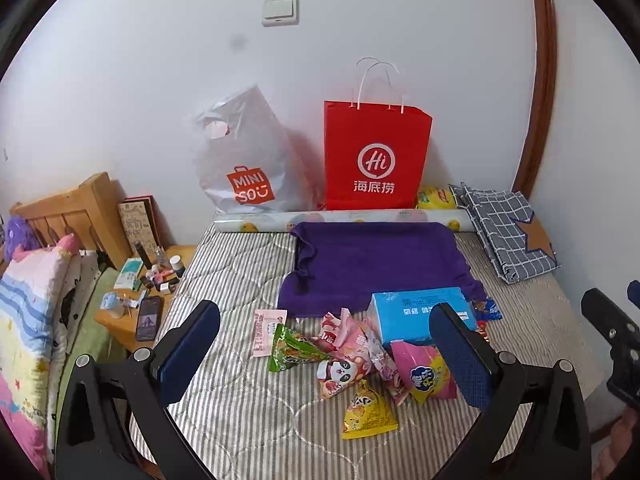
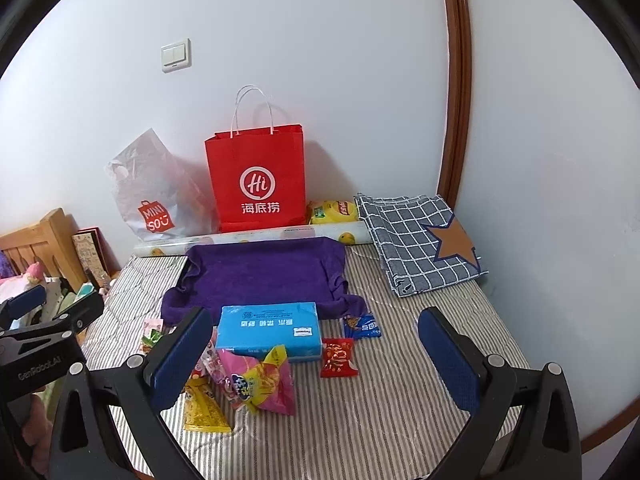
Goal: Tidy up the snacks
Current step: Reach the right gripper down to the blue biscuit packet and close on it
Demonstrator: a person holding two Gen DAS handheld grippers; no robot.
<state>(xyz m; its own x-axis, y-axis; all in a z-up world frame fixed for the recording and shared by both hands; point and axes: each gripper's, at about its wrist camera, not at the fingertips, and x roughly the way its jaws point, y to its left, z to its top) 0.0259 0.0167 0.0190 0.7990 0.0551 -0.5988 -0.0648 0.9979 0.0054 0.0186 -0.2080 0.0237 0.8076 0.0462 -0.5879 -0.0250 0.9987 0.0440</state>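
Several snack packets lie in a loose pile on the striped mattress (image 1: 248,420): a green one (image 1: 294,350), a panda-print pink one (image 1: 344,370), a yellow one (image 1: 368,414) and a pink-and-yellow bag (image 1: 426,374) (image 2: 264,386). A blue tissue box (image 1: 420,312) (image 2: 269,330) sits just behind them, with a red packet (image 2: 338,358) and a blue packet (image 2: 362,326) to its right. My left gripper (image 1: 324,354) hovers open above the pile, holding nothing. My right gripper (image 2: 316,358) is open and holds nothing, over the tissue box and red packet.
A purple towel (image 1: 376,264) is spread behind the box. A red paper bag (image 1: 376,156), a grey Miniso plastic bag (image 1: 248,160) and a yellow chip bag (image 2: 334,211) stand against the wall behind a paper roll (image 1: 344,218). Checked cloth (image 2: 420,240) lies far right; a cluttered nightstand (image 1: 140,300) left.
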